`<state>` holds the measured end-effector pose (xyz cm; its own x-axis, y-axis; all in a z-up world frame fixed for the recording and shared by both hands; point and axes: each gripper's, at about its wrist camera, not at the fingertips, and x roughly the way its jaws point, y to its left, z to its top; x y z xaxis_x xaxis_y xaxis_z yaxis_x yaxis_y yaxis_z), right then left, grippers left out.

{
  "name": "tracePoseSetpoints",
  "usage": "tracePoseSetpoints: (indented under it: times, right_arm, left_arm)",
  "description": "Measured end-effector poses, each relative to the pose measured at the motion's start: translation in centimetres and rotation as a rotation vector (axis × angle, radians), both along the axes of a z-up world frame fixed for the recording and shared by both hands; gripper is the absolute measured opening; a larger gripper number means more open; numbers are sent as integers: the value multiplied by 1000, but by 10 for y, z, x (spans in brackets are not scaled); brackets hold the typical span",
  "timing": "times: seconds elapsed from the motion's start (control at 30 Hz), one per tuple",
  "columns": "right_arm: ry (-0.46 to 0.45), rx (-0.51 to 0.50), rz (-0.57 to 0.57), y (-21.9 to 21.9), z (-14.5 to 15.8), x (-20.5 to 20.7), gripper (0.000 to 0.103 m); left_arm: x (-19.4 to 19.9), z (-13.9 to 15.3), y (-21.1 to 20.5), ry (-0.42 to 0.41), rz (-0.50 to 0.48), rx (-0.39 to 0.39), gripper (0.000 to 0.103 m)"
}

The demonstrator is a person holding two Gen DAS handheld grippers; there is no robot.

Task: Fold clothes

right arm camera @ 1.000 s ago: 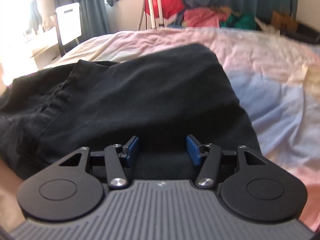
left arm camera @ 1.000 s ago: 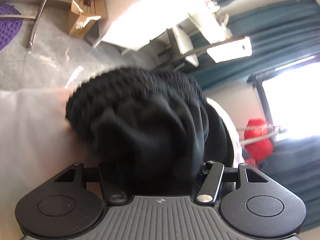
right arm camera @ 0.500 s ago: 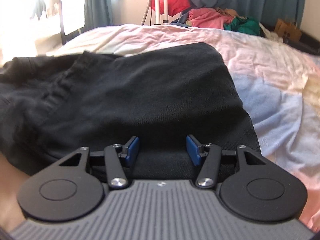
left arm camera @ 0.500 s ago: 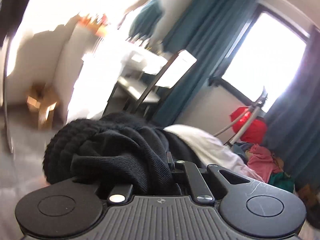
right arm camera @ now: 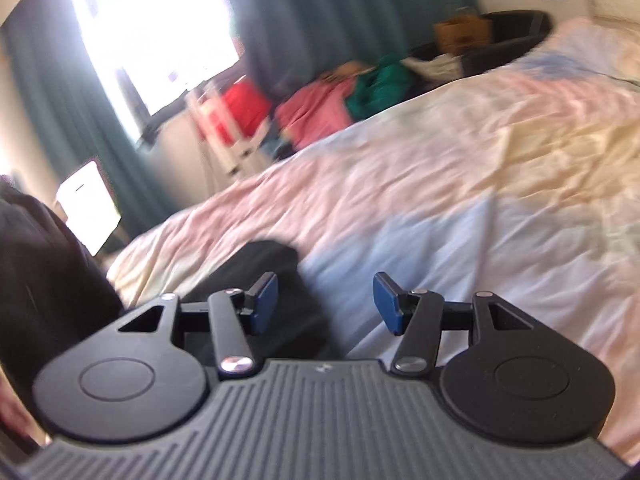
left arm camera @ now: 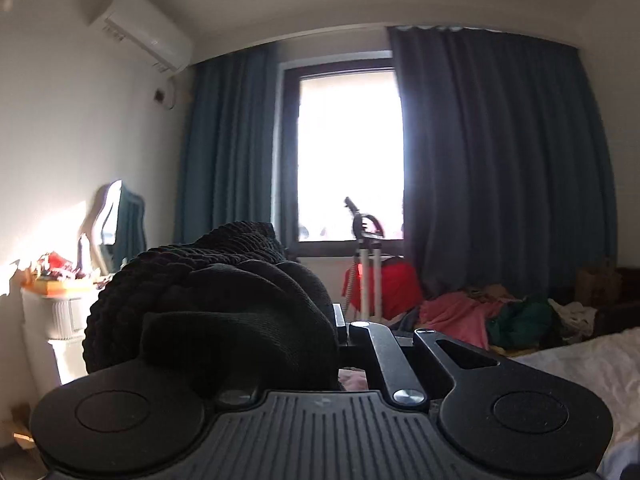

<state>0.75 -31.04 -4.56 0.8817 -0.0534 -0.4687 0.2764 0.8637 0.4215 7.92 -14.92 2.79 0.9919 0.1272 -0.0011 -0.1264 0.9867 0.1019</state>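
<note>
Left wrist view: our left gripper has clamped its jaws on the black garment and swung it up level toward the window. Right gripper lifts off, jaws apart, empty, above the bed. Fold under way.

Bright window between dark teal curtains; air conditioner high on the pale wall; mirror at left; pastel bed in sunlight

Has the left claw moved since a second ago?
Yes. Shut on the black garment, the left claw has swung up from the floor view and now faces the window squarely.
</note>
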Motion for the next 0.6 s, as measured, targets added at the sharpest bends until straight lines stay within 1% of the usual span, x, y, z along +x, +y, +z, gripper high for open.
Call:
tracePoseSetpoints:
  times: [0.07, 0.1, 0.17, 0.23, 0.3, 0.33, 0.37, 0.43, 0.47, 0.5, 0.53, 0.57, 0.6]
  right_arm:
    - [-24, 45, -53, -24, 1, -4, 58]
    - [-37, 79, -72, -34, 0, -6, 58]
    - [-60, 152, -97, -53, -3, -8, 58]
    - [-65, 209, -99, -64, -8, -7, 58]
    - [-58, 257, -91, -70, -16, -4, 58]
    - [-50, 274, -79, -69, -20, -1, 58]
    - [-43, 296, -64, -68, -25, 3, 58]
    - [-34, 373, -17, -65, -33, 9, 58]
    - [-30, 411, 7, -64, -37, 13, 58]
    - [-27, 447, 30, -62, -40, 16, 58]
    - [-33, 469, 53, -59, -41, 17, 58]
    - [-38, 489, 75, -56, -41, 18, 58]
    - [-41, 498, 91, -54, -41, 19, 58]
  left_arm:
    - [1, -23, -49, 15, -51, 72, 6]
    - [4, -40, -68, 42, -79, 119, 7]
    - [19, -80, -96, 116, -136, 230, 7]
    - [28, -117, -120, 221, -197, 324, 8]
    - [41, -144, -128, 340, -243, 360, 12]
    - [46, -153, -125, 365, -257, 374, 14]
    - [47, -157, -123, 356, -268, 396, 19]
    - [47, -159, -123, 349, -300, 453, 25]
    - [47, -158, -123, 356, -318, 475, 37]
    - [47, -156, -122, 367, -340, 496, 55]
    - [42, -155, -113, 370, -359, 513, 66]
    - [34, -154, -100, 370, -377, 522, 82]
    - [30, -151, -93, 371, -396, 525, 83]
